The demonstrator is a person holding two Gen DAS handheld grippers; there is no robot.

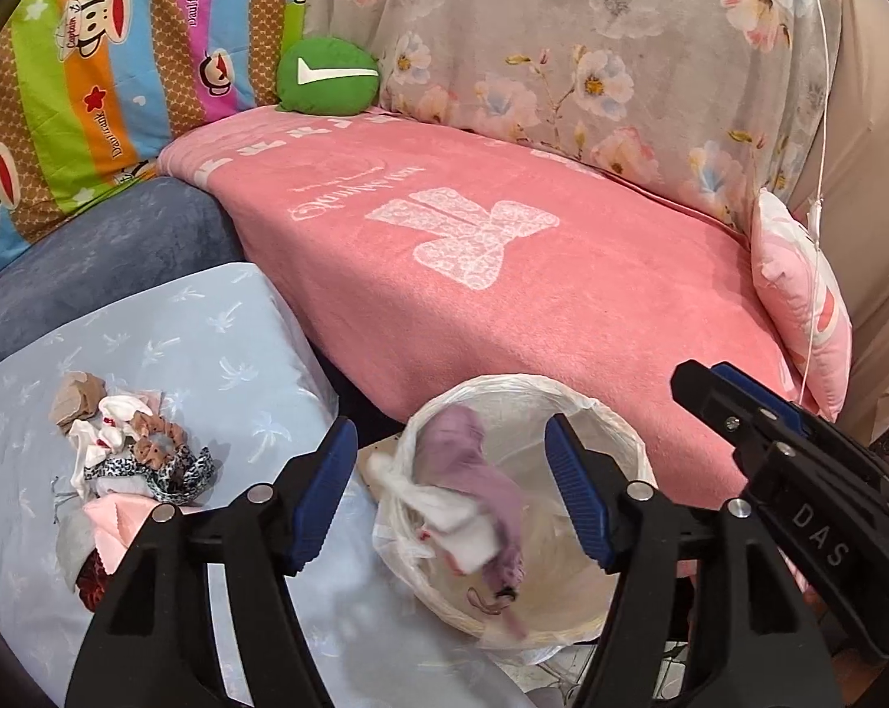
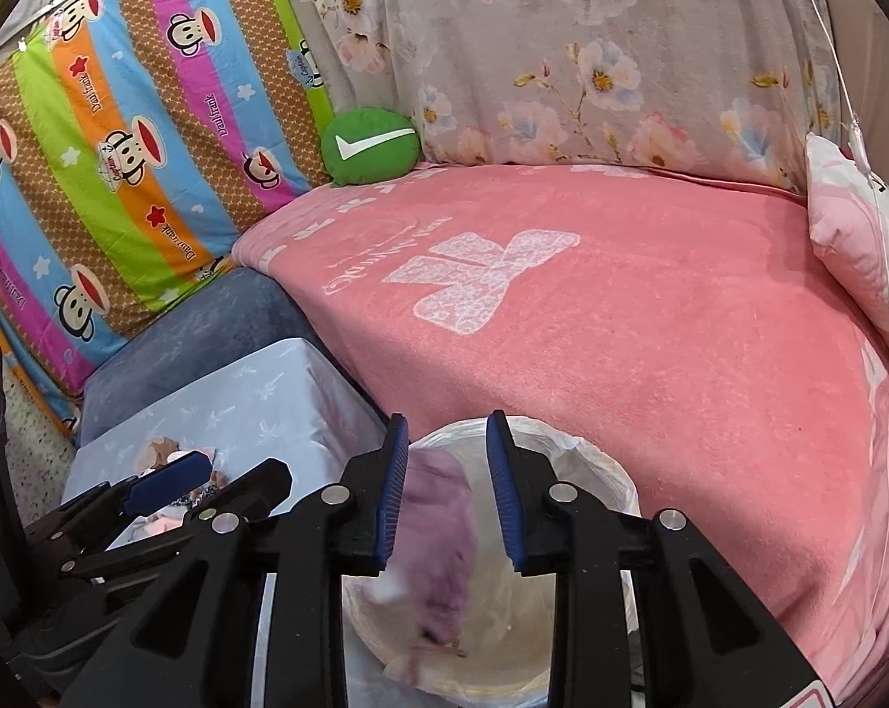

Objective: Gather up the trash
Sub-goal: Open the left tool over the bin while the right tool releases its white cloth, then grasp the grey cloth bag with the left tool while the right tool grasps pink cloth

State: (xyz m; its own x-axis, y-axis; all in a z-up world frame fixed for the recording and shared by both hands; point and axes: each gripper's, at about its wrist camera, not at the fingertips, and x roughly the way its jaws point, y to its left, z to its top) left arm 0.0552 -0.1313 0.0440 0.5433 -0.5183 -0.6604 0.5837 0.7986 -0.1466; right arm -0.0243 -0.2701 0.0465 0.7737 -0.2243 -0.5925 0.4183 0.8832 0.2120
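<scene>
A white bin (image 1: 568,404) lined with a clear bag stands on the floor against the sofa. Inside it lie a mauve cloth (image 1: 491,484) and a white scrap (image 1: 462,537). My left gripper (image 1: 450,472) hangs open above the bin's left half, with nothing pressed between its pads. My right gripper (image 2: 447,484) is open over the bin (image 2: 597,466); the mauve cloth (image 2: 438,531) shows blurred between its jaws, loose and dropping. A pile of cloth scraps (image 1: 131,454) lies on the pale blue covered table (image 1: 220,342) to the left. The right gripper (image 1: 739,407) appears at right, the left gripper (image 2: 220,484) at lower left.
A sofa under a pink blanket (image 1: 503,295) fills the middle, with a green cushion (image 1: 326,76) at the back and a pink pillow (image 1: 798,307) at right. A grey-blue stool (image 1: 108,259) stands behind the table. A thin white cord (image 1: 819,118) hangs at right.
</scene>
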